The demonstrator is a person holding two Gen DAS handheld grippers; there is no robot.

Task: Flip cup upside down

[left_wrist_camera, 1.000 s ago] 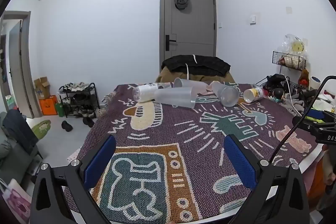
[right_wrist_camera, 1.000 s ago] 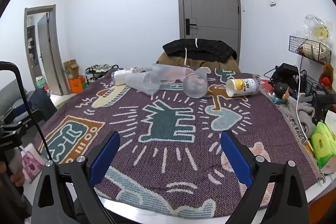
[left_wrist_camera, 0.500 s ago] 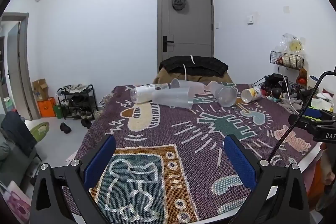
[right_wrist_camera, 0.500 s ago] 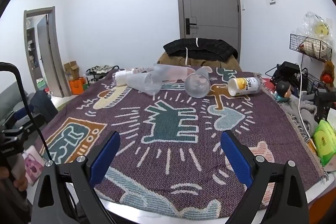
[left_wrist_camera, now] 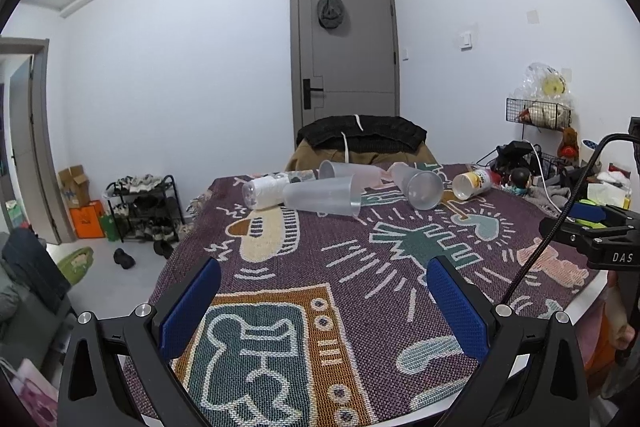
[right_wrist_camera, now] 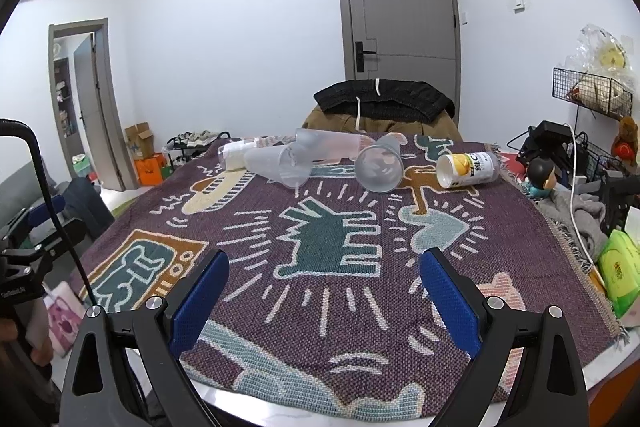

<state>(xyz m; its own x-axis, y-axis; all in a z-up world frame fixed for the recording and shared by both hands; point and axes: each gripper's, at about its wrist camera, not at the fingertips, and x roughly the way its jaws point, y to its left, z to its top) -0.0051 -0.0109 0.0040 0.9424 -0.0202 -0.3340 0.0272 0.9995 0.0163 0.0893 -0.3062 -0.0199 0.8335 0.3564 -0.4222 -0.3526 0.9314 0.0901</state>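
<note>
Presently both grippers stand wide apart and hold nothing: left gripper [left_wrist_camera: 320, 291], right gripper [right_wrist_camera: 322, 283]. Well beyond the fingers, four translucent cups [right_wrist_camera: 378, 169] lie tipped over together on the patterned table [right_wrist_camera: 328, 239], beside a yellow-labelled cup [right_wrist_camera: 466, 169].

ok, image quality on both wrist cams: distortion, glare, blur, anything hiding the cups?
Left wrist: strong fisheye bend with black corner vignette; even, soft light, no glare; the clear cup reads sharp but low-contrast against the patterned blanket. Right wrist: same barrel distortion, door frame bowed; the cup facing the camera is in focus, translucent, with weak edges. No motion blur in either view.
</note>
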